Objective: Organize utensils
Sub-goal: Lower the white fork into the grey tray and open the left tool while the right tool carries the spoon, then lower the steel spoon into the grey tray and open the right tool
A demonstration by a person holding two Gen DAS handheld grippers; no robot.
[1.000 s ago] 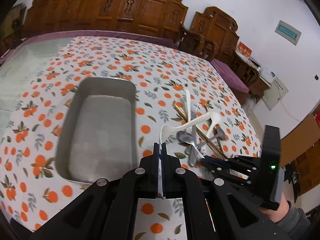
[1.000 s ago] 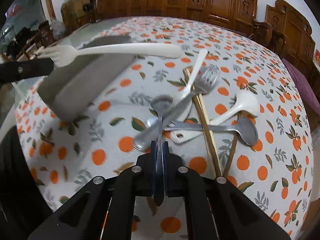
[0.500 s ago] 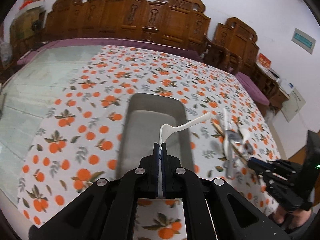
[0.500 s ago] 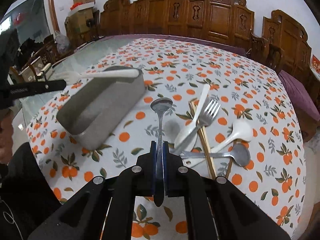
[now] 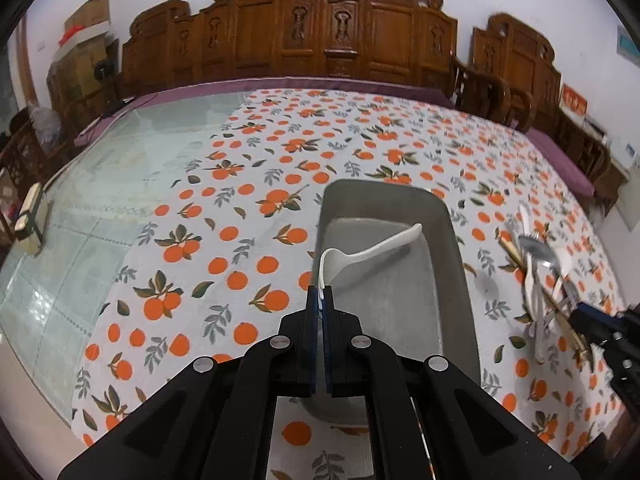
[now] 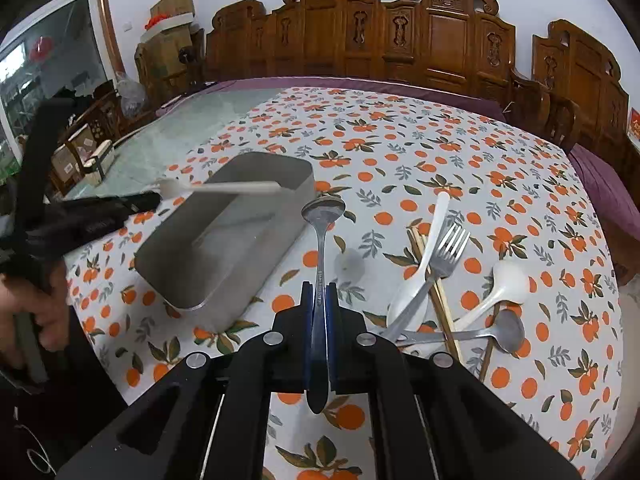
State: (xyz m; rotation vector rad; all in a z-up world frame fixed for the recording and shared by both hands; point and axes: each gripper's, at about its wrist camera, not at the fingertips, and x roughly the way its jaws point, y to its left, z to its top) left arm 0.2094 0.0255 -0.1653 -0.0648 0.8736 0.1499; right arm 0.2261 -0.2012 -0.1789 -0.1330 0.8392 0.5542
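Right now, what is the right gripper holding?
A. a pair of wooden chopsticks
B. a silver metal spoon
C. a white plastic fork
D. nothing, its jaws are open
B: in the right wrist view the right gripper is shut on the handle of a silver metal spoon, bowl pointing away, held in the air beside the grey metal rectangular tray.

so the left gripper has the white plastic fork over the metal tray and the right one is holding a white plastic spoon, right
Not quite. The right gripper is shut on a shiny metal spoon, not a white plastic one, as the right wrist view shows. The rest holds: the left gripper has the white plastic fork over the grey rectangular metal tray.
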